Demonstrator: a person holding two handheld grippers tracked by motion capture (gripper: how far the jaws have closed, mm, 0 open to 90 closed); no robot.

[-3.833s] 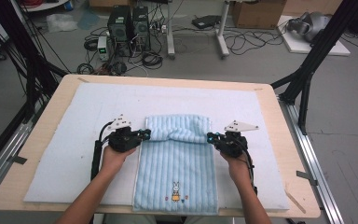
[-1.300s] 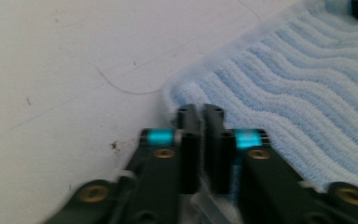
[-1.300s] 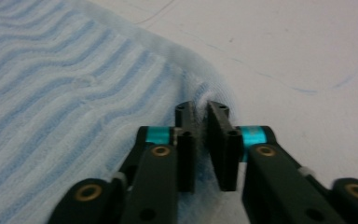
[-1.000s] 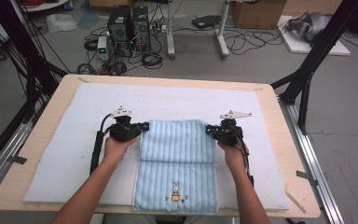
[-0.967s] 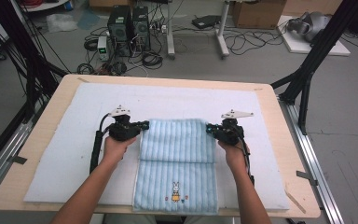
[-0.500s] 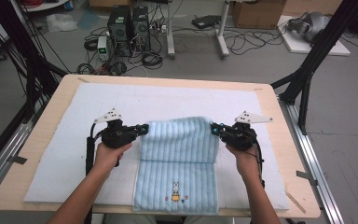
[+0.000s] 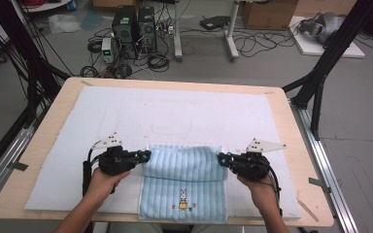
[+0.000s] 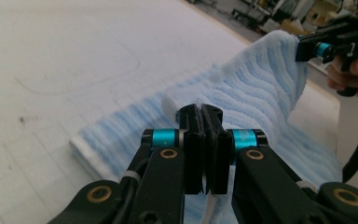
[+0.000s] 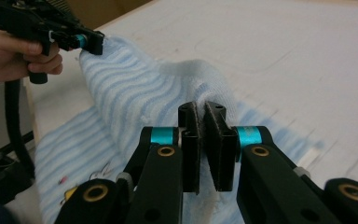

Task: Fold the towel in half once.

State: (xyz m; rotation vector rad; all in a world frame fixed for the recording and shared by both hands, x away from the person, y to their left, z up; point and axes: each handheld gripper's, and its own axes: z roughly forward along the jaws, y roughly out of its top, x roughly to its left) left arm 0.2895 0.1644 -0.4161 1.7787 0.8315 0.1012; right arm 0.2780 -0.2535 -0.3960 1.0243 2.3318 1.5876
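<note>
A light blue striped towel [image 7: 183,180] with a small rabbit picture lies at the front middle of the white mat [image 7: 184,116]. Its far edge is lifted and folded back toward the person. My left gripper [image 7: 147,156] is shut on the towel's left far corner [image 8: 186,100]. My right gripper [image 7: 220,158] is shut on the right far corner [image 9: 209,105]. The raised cloth [image 8: 261,88] spans between the two grippers, over the flat part of the towel [image 9: 74,154]. In each gripper view the other gripper pinches the far corner.
The mat covers a wooden table [image 7: 43,141]. Black frame posts [image 7: 320,73] stand at both sides. Computers, cables and boxes sit on the floor [image 7: 136,29] beyond the table's far edge.
Both grippers have drawn the towel's far edge toward the person, from the table's middle to nearer the front. The fold now overlaps more of the flat towel.
</note>
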